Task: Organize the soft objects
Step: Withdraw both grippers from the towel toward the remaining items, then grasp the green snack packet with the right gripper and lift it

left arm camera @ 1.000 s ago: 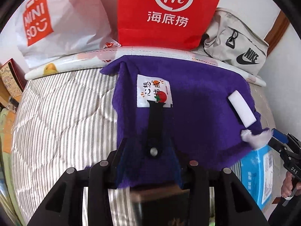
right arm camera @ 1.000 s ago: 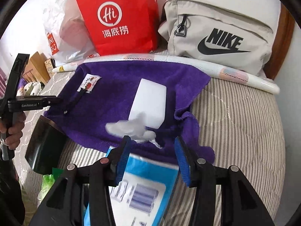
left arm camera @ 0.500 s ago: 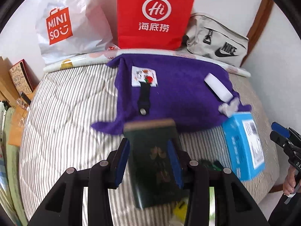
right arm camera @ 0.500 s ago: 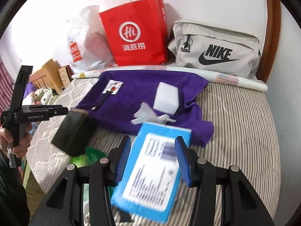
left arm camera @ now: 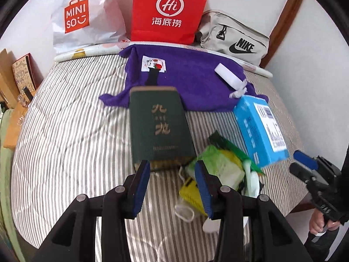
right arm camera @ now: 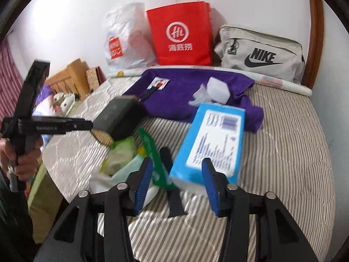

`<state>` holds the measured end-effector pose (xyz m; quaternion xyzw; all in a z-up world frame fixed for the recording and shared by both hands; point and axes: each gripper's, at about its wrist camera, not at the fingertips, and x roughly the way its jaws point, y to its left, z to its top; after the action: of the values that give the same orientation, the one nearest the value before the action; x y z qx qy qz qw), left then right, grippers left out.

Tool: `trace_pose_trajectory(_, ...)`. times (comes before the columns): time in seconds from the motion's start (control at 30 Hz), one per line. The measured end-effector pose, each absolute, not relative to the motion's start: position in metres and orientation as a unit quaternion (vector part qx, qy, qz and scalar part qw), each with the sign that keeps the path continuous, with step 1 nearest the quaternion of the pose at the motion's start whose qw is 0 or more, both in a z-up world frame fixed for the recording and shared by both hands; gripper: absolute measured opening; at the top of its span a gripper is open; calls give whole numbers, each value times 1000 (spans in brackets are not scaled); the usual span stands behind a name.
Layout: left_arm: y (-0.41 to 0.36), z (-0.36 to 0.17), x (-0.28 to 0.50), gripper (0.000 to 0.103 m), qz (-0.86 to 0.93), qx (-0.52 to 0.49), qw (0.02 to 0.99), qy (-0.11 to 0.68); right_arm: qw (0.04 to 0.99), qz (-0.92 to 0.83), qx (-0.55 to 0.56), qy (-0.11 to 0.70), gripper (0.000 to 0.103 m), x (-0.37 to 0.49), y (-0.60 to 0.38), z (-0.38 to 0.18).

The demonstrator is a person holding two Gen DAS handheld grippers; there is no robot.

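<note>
A purple towel [left arm camera: 192, 80] lies spread at the far side of the striped bed, with a white label, a black strap [left arm camera: 152, 77] and a white sponge block [left arm camera: 226, 76] on it; the towel also shows in the right wrist view [right arm camera: 185, 91]. A dark green box [left arm camera: 159, 126] lies in front of the towel. My left gripper [left arm camera: 172, 185] is open just behind the box's near end. A blue box [right arm camera: 211, 142] lies beside a pile of green and yellow packets [left arm camera: 220, 166]. My right gripper [right arm camera: 176, 183] is open, just short of the blue box's near end.
A white Miniso bag [left arm camera: 85, 15], a red paper bag [left arm camera: 168, 11] and a beige Nike bag [left arm camera: 235, 41] stand along the wall behind a white roll [left arm camera: 91, 52]. Cardboard boxes [left arm camera: 15, 76] stand at the left of the bed. The bed edge is near on the right.
Both grippers pulled back from the towel toward the near edge of the bed. The green box that was between my left fingers now lies free on the bed.
</note>
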<state>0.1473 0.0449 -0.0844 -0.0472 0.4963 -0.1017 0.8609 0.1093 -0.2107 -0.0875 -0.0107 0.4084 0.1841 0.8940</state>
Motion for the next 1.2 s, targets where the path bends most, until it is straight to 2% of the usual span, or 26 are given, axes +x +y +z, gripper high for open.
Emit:
trace_pose_trajectory(0.5, 45, -111, 122, 42, -126, -55, 852, 506, 880, 202, -59, 426, 16, 110, -177, -137)
trace_pose_trajectory(0.6, 43, -115, 122, 42, -131, -55, 848, 510, 880, 204, -67, 424, 5, 116, -173, -140)
trace_pose_trajectory(0.67, 43, -117, 122, 42, -130, -53, 847, 513, 886, 204, -70, 411, 2, 117, -173, -136)
trace_pose_trajectory(1.2, 45, -126, 116, 42, -123, -71, 839, 525, 909, 204, -27, 362, 1, 83, -197, -88)
